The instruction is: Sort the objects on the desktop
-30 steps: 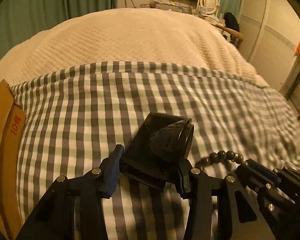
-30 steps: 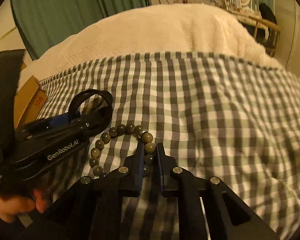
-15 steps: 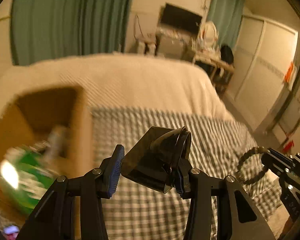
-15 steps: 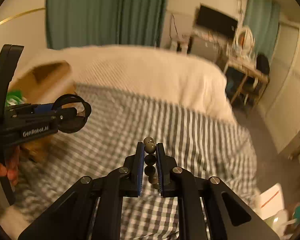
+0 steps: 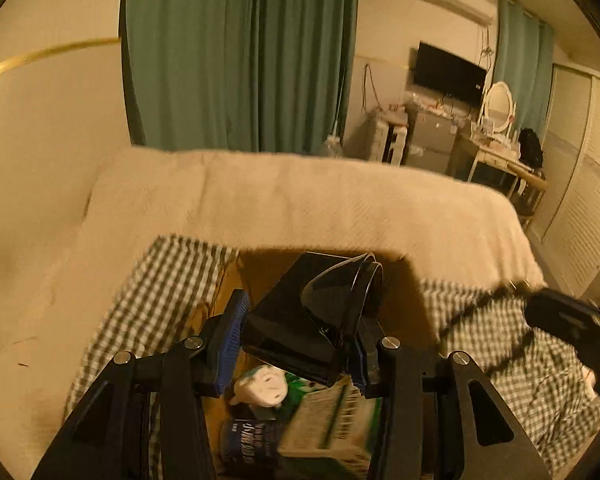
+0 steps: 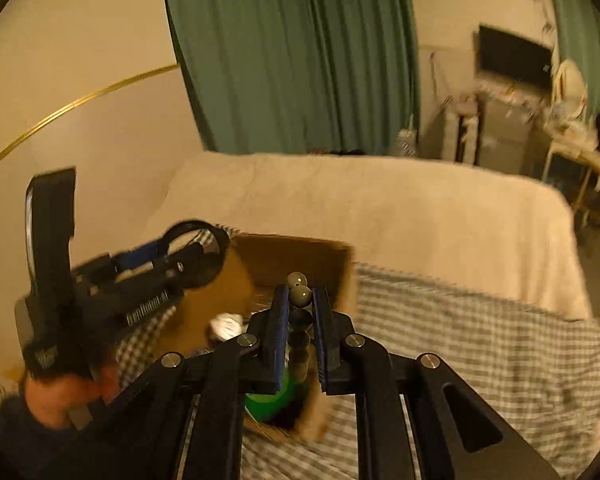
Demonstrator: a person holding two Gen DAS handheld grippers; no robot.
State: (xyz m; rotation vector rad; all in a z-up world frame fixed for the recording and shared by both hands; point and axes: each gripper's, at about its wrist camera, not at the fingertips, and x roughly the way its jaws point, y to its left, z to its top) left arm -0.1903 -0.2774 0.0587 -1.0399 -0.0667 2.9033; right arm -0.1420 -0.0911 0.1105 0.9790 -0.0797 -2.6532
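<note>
Cardboard box [image 5: 260, 276] sits on your checked bedspread [image 5: 168, 276] – over it, left gripper [image 5: 296, 340] clamps a black case [image 5: 288, 320], right gripper [image 6: 301, 320] pinches the bead bracelet [image 6: 300, 294]; green curtains [image 5: 240, 52] behind.

- A cardboard box [image 6: 342, 276] stands on a checked cloth [image 6: 480, 344] spread over the near part of the bed [image 5: 300, 200].
- The cloth's far edge meets a blanket [image 5: 340, 208] covering the far part of the bed.
- Inside the box lie a small figure [image 5: 262, 386], a can [image 5: 248, 442] in front of it, and a printed packet [image 5: 332, 424] to their right.
- The left gripper [image 5: 296, 336] hangs over the box, clamped on a boxy object [image 5: 300, 320].
- The right gripper [image 6: 301, 320] is also above the box, closed on a bead bracelet [image 6: 300, 296] whose beads hang down between the fingers.
- Beyond the bed's far edge hangs a curtain [image 5: 240, 52]; a desk [image 5: 512, 164] stands off the far right corner.
</note>
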